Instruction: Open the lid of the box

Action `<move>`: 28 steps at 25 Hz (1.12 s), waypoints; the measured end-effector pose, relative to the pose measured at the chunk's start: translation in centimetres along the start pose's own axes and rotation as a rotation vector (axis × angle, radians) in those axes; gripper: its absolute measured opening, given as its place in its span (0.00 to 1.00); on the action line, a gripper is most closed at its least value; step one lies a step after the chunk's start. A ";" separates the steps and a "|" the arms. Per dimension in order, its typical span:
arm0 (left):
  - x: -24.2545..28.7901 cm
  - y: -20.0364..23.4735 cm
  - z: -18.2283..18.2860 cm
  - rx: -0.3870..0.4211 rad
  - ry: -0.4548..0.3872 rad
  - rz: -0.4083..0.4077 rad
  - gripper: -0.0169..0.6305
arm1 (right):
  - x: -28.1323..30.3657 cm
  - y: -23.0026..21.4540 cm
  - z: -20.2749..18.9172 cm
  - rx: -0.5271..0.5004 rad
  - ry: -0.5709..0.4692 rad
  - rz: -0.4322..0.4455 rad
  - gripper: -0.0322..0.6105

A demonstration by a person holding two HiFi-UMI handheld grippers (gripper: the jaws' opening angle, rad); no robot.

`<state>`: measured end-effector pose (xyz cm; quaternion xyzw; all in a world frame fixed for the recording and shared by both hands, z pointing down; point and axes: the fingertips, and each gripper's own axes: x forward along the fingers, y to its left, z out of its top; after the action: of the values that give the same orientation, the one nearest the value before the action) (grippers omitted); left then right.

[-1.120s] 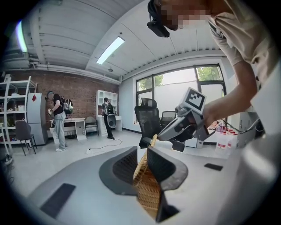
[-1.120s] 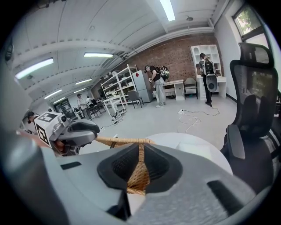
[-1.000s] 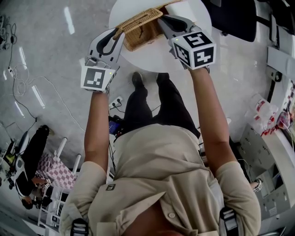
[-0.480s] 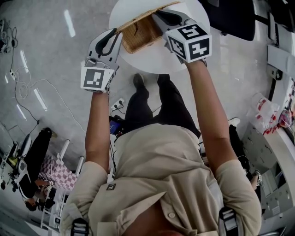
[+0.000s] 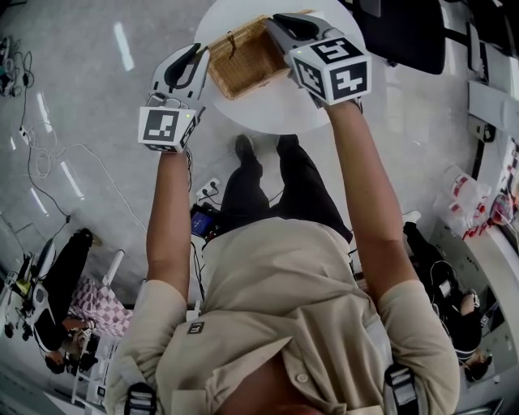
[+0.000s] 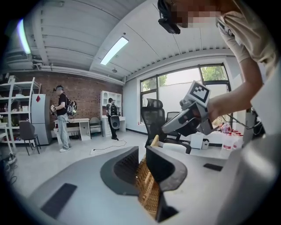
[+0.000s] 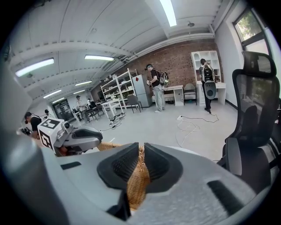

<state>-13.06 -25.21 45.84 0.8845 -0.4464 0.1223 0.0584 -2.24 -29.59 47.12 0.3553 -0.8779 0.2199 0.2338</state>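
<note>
A round white tabletop (image 5: pixel 268 113) stood on a glossy grey floor in a brick-walled workroom. On it sat the rectangular tan woven-wicker box (image 5: pixel 243 61). The left hand-held gripper (image 5: pixel 197 61) was clamped on the box's left woven edge, wicker filling the gap between its jaws (image 6: pixel 142 151). The right hand-held gripper (image 5: pixel 276 23) was closed on a thin wicker edge at the far right corner (image 7: pixel 141 147). Compared with a second before, the right one had travelled further up and away. The wicker now showed a broad woven face instead of a narrow side.
</note>
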 end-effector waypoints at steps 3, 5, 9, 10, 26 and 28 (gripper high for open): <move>0.5 0.5 -0.4 -0.007 -0.009 0.005 0.10 | -0.4 -0.3 0.1 -0.002 -0.002 -0.006 0.10; 0.8 0.8 -0.2 -0.008 -0.005 0.014 0.10 | -0.8 -0.6 0.1 -0.002 -0.004 -0.009 0.10; 1.1 1.3 -0.4 -0.001 -0.001 0.023 0.10 | -1.7 -0.7 0.1 -0.001 -0.008 -0.017 0.10; 1.1 1.4 -0.6 -0.001 -0.002 0.024 0.10 | -1.9 -0.6 0.1 -0.002 -0.010 -0.020 0.10; 2.5 4.8 -1.3 -0.028 0.053 0.081 0.08 | -4.8 -1.1 1.5 -0.018 -0.018 -0.052 0.10; 2.8 5.2 -1.4 -0.026 0.065 0.089 0.08 | -5.3 -1.2 1.9 -0.023 -0.023 -0.057 0.10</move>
<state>-15.91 -30.17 47.91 0.8586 -0.4845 0.1477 0.0788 1.52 -28.70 42.85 0.3800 -0.8726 0.1987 0.2338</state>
